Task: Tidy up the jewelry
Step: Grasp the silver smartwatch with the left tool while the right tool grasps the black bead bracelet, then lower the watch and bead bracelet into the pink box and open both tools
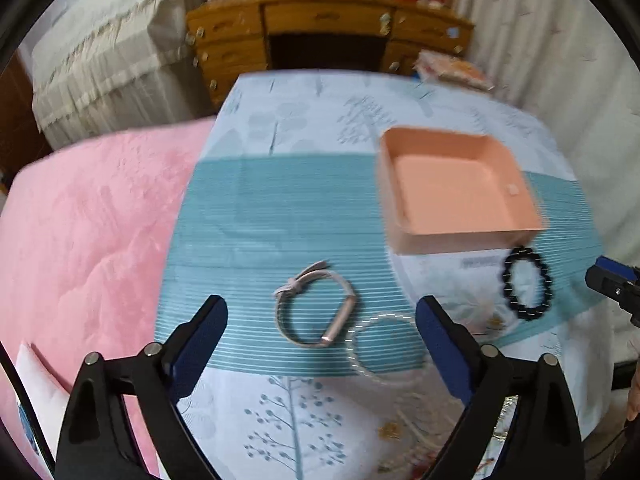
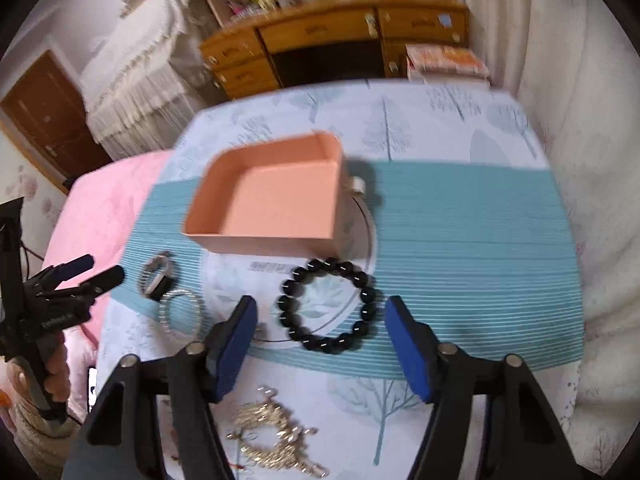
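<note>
An empty peach box [image 1: 456,188] [image 2: 276,200] stands on the teal striped cloth. A rose-gold bangle watch [image 1: 316,308] [image 2: 156,276] lies between my left gripper's fingers, and a clear bead bracelet [image 1: 384,348] [image 2: 180,312] lies beside it. My left gripper [image 1: 322,320] [image 2: 100,272] is open above them. A black bead bracelet [image 1: 526,284] [image 2: 328,304] lies in front of the box. My right gripper [image 2: 320,320] is open above it; its tip shows in the left wrist view [image 1: 612,280]. A gold chain piece [image 2: 272,436] lies near the front edge.
The tree-print cloth [image 1: 312,116] covers a table beside a pink blanket [image 1: 88,216]. A wooden desk [image 1: 320,36] stands behind. A white curtain [image 2: 580,120] hangs at right. A stack of books [image 2: 444,60] sits past the table's far edge.
</note>
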